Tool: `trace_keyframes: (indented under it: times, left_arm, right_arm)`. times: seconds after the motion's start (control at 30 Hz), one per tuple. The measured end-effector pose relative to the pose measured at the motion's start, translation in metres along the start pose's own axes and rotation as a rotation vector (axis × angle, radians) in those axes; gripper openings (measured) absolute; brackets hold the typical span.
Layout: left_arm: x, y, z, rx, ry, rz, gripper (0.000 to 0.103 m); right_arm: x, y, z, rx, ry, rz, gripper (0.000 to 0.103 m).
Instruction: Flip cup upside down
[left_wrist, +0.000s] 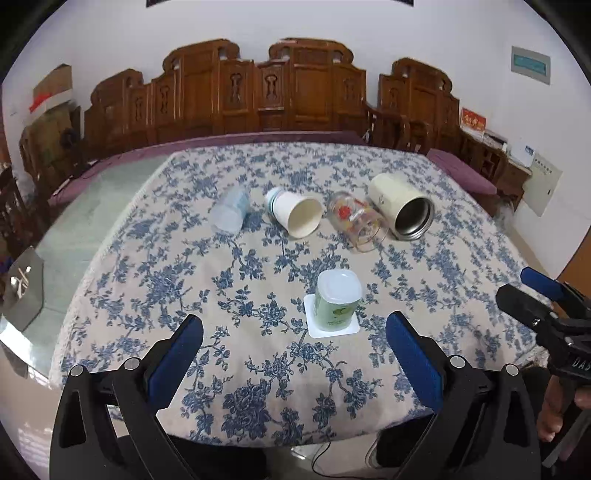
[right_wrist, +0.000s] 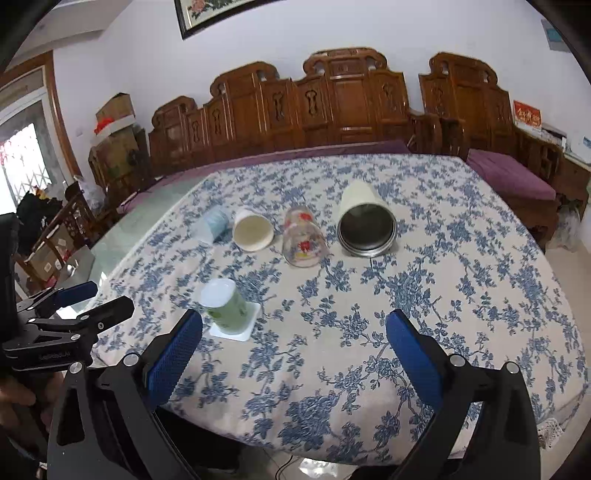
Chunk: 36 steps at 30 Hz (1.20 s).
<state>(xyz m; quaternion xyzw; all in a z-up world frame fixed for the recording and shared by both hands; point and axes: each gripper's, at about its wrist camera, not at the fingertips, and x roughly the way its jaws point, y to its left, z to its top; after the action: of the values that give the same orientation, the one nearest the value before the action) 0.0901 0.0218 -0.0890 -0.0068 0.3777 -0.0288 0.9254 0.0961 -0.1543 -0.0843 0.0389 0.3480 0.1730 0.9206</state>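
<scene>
Judging green yogurt cup (left_wrist: 338, 304) light, thin-walled, crushable; I planned gentle mid-wall pinch. Left gripper (left_wrist: 295, 347), right gripper (right_wrist: 295, 347) spread, empty.

I am seeing the upside-down cup (left_wrist: 338, 300) sitting on the tablecloth (left_wrist: 258, 369) just ahead of my left gripper (left_wrist: 295, 354). Beyond it, four vessels are lying in a row: plastic cup (left_wrist: 229, 210) leftmost, paper cup (left_wrist: 295, 214), glass (left_wrist: 356, 221), metal-lined canister (left_wrist: 402, 206) rightmost.

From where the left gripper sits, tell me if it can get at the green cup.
Probably yes: the left gripper is open, the green cup stands inverted just ahead between its fingers, nothing between.
</scene>
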Motion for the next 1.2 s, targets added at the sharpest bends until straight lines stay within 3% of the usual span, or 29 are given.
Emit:
trace_keyframes:
  times: [0.33,0.77,1.2]
  left_arm:
    - [-0.057,0.003,-0.001,0.001,-0.087,-0.004,0.095]
    - [-0.128,0.002,-0.002,-0.019,-0.26,0.046,0.095]
    - [-0.147,-0.002,-0.002,-0.003,-0.298,0.059,0.095]
  right_arm:
    - [-0.048,0.022,0.006,-0.031,-0.086,-0.018,0.1]
    - [-0.131,0.038,0.01,-0.069,-0.293,-0.061,0.1]
    - [-0.139,0.031,0.009,-0.04,-0.312,-0.048,0.1]
